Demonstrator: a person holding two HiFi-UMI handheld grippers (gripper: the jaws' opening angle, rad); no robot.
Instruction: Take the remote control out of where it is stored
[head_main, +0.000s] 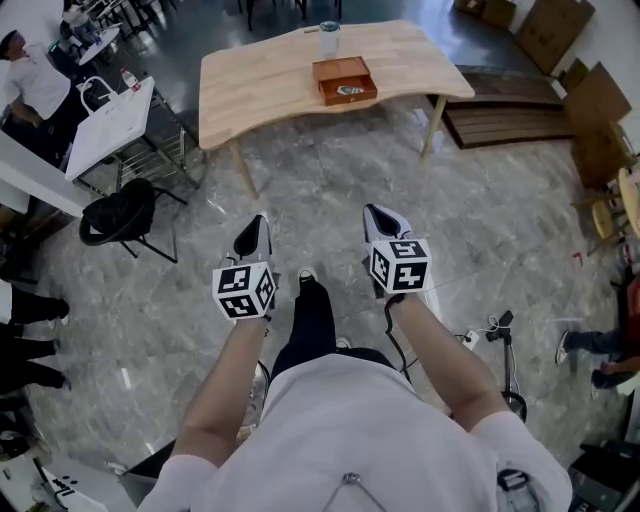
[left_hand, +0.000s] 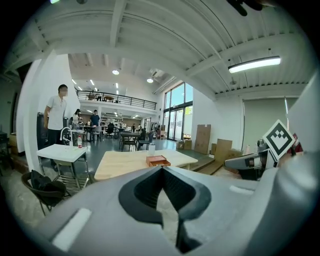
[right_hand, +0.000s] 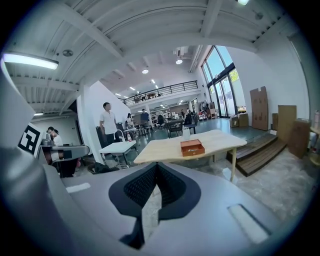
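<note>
Daylight from tall windows (left_hand: 176, 107) plus a strip lamp (left_hand: 255, 64) keeps it bright; my left gripper (left_hand: 161, 169) looks soft, edges bend.

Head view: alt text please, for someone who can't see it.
A person stands holding the left gripper and right gripper out front, both shut and empty, short of a wooden table bearing a small reddish box and a cup.

Wooden table (head_main: 260, 85) on grey marble floor (head_main: 300, 200)
</note>
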